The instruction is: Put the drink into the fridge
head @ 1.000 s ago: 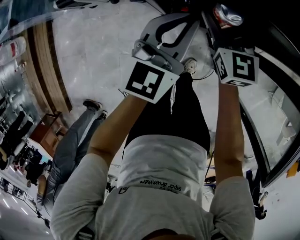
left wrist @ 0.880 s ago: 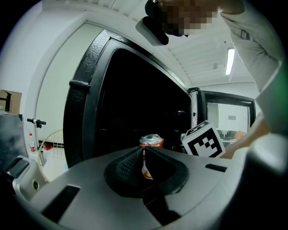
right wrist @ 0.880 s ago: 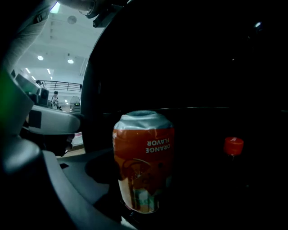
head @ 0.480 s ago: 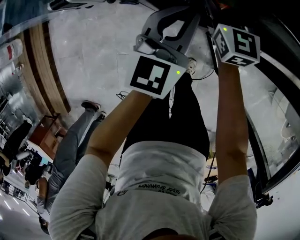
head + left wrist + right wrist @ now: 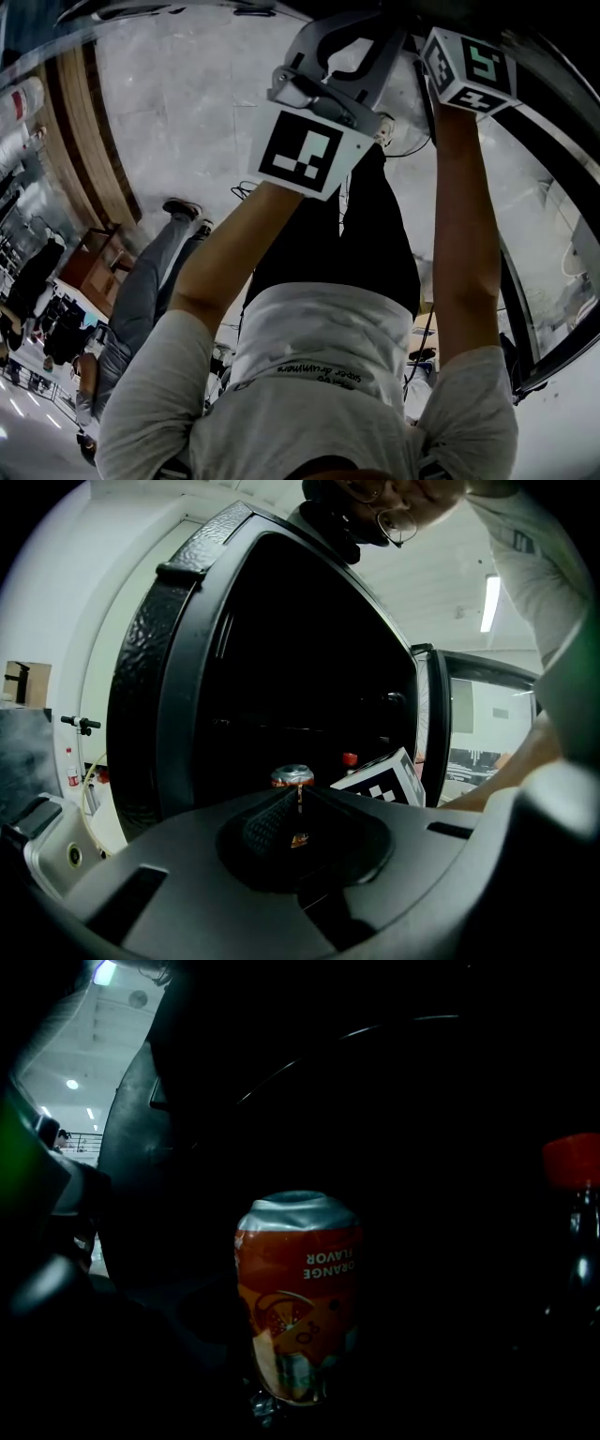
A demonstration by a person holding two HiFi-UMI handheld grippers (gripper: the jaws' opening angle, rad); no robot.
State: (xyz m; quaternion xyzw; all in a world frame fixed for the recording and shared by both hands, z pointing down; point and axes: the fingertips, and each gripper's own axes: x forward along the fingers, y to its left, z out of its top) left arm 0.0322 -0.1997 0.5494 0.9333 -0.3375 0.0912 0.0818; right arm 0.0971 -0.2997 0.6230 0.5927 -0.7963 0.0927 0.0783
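1. The orange drink can (image 5: 298, 1288) is gripped by the right gripper (image 5: 292, 1372). Its jaws are closed on the can's sides and barely made out in the dark.
2. The can is seen within the dark opening of the fridge (image 5: 178, 696). Whether it rests on a shelf cannot be told.
3. A red-capped bottle (image 5: 574, 1204) is found to the can's right, apart from it.
4. The left gripper (image 5: 298, 803) is held before the opening, jaws pressed together on nothing.
5. The glass door (image 5: 433, 724) is swung open at the right.
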